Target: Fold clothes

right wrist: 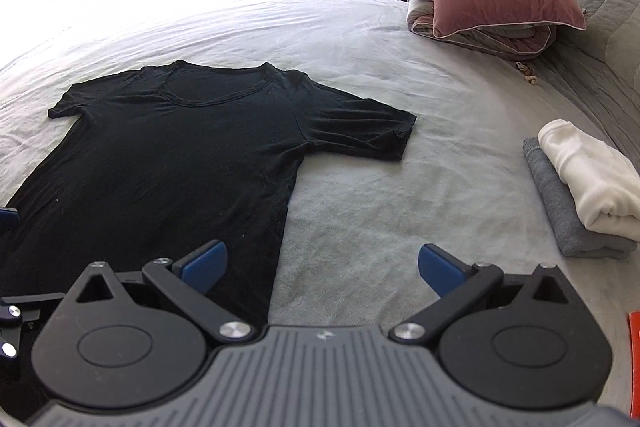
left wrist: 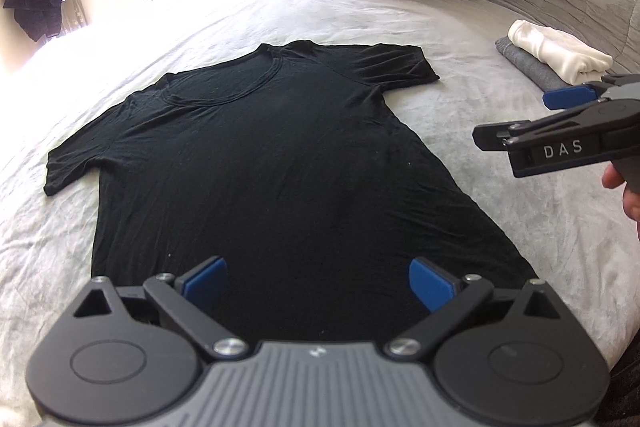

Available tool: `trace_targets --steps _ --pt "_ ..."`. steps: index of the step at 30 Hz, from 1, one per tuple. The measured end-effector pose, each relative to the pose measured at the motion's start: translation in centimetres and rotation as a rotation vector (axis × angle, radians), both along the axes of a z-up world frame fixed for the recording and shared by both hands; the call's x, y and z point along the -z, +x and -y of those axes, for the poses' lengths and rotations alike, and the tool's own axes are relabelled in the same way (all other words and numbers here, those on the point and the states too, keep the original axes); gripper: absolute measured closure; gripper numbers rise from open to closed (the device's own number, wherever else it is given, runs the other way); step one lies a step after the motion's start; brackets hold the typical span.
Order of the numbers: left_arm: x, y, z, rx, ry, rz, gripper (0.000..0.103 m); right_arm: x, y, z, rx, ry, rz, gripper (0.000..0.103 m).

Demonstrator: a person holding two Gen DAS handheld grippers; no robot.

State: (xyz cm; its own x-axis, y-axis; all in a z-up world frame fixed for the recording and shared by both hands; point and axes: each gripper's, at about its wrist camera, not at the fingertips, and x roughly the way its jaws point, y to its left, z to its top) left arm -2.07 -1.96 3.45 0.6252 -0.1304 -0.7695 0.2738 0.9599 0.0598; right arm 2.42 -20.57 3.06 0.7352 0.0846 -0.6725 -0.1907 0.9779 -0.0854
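One black T-shirt point(left wrist: 272, 163), two folded garments point(right wrist: 580, 187), two spread hand-held grippers point(left wrist: 318, 281).

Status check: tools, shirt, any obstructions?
Left tool open, over the hem. Right tool open, at the shirt's right edge. Black T-shirt flat on bed, unfolded. Nothing on it; folded stack off right.

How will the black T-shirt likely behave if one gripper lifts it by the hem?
The T-shirt is thin and faintly wrinkled, lying flat on the bed, so it is probably floppy and will drape and bunch. It looks light. Lifted by one gripper, its spread sleeves would likely sag.
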Motion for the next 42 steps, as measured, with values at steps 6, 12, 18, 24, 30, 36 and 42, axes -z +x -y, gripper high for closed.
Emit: trace_targets --steps 6,12,18,24,30,36,42 --pt "-0.4 3.0 0.5 0.022 -0.105 -0.061 0.004 -0.8 4.1 0.6 0.037 0.032 -0.020 0.000" --pt "-0.4 6.5 0.7 -0.030 -0.155 -0.098 0.004 -0.9 7.9 2.5 0.054 0.128 0.003 0.000" --pt "-0.4 10.2 1.7 -0.076 -0.130 -0.079 0.004 -0.7 12.4 4.6 0.056 0.162 0.013 0.000" --pt "-0.2 14.5 3.6 -0.112 -0.141 -0.034 0.004 0.2 15.5 5.8 0.001 0.059 0.053 0.000" --pt "1.2 18.6 5.9 -0.136 -0.102 -0.008 0.004 2.9 17.6 7.4 0.050 0.153 0.064 0.000" --pt "2.3 21.2 6.3 -0.187 -0.132 0.007 0.004 4.2 19.4 9.0 0.050 0.362 -0.008 0.000" --pt "3.8 23.3 6.4 -0.220 -0.152 -0.006 0.004 5.4 20.0 10.0 0.104 0.396 -0.044 0.000"
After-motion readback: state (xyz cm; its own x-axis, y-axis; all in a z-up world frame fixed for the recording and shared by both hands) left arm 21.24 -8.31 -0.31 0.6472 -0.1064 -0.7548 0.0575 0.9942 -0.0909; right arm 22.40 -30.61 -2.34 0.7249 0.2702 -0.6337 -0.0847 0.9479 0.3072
